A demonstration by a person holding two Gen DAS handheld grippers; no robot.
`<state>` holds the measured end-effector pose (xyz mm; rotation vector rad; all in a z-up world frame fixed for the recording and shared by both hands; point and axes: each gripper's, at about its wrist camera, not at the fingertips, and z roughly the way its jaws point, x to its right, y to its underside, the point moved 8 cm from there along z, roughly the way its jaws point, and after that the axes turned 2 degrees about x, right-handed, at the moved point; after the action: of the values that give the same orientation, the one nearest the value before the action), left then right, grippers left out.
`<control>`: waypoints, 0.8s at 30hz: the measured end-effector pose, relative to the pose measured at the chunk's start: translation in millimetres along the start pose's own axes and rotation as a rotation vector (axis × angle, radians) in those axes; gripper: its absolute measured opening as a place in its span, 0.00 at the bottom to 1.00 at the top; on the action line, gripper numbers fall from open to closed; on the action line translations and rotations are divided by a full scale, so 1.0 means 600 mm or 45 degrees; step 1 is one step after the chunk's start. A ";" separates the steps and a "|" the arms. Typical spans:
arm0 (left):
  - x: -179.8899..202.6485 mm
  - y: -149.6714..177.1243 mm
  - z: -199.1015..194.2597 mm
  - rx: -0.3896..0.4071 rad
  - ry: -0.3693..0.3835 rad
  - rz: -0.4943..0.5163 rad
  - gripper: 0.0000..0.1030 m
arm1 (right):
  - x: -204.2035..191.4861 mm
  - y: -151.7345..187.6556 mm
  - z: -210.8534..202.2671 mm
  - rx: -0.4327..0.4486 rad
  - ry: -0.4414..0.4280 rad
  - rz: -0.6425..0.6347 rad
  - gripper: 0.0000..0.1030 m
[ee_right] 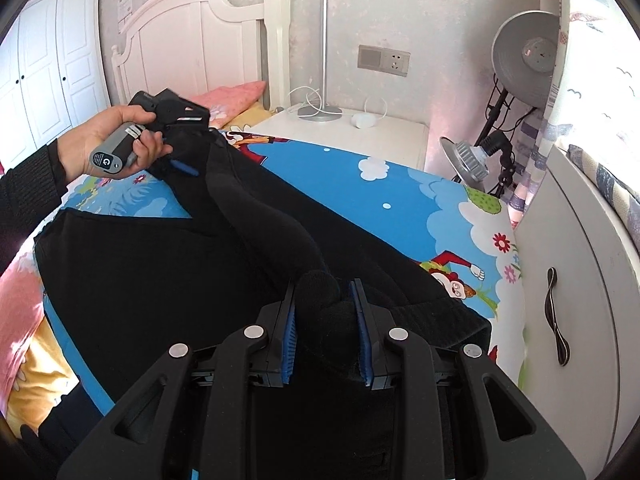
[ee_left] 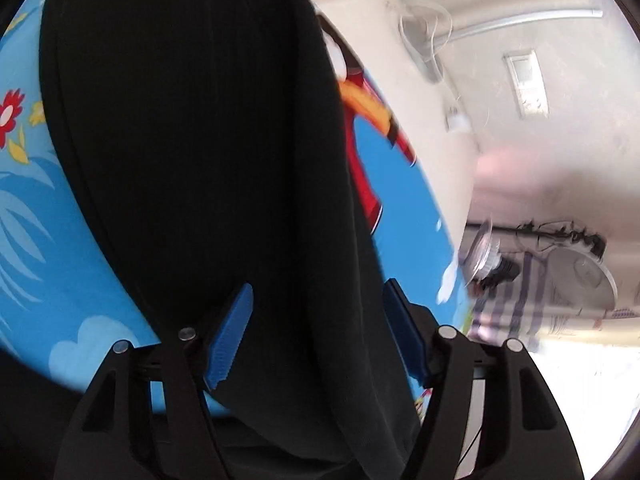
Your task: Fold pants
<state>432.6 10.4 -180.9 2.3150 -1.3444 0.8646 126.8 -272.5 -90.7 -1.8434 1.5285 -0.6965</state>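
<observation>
Black pants point(ee_right: 168, 280) lie across a blue cartoon-print bed sheet point(ee_right: 400, 196). My right gripper point(ee_right: 325, 292) is shut on a bunched fold of the pants, which bulges between its blue pads point(ee_right: 289, 328). A strip of the fabric runs from there up to my left gripper point(ee_right: 188, 160), held in a hand at the far left. In the left wrist view the pants point(ee_left: 192, 140) fill the middle, and black fabric passes between the blue fingers point(ee_left: 234, 332) of the left gripper point(ee_left: 320, 292), whose jaws stand fairly wide around it.
A white headboard point(ee_right: 192, 40) and a white nightstand point(ee_right: 380, 136) with a lamp base and cable stand beyond the bed. A white cabinet point(ee_right: 580, 300) with a dark handle is at the right, with studio lamps point(ee_right: 524, 60) behind it. Pink and yellow bedding point(ee_right: 20, 312) lies left.
</observation>
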 end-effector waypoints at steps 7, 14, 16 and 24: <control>0.014 -0.040 0.045 -0.084 -0.023 0.058 0.12 | -0.019 0.012 -0.007 -0.033 0.026 -0.093 0.27; 0.043 0.047 -0.173 0.183 0.045 0.275 0.07 | -0.004 0.053 -0.018 -0.178 0.128 -0.056 0.27; 0.017 0.095 -0.236 0.252 0.076 0.274 0.07 | 0.006 0.074 -0.023 -0.244 0.153 0.009 0.28; -0.214 0.290 -0.252 0.269 -0.011 0.114 0.06 | 0.033 0.186 -0.025 -0.450 0.225 0.234 0.32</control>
<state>183.5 92.0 -151.9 2.4318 -1.4322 1.0729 47.1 -307.5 -164.7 -1.8956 2.0143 -0.5393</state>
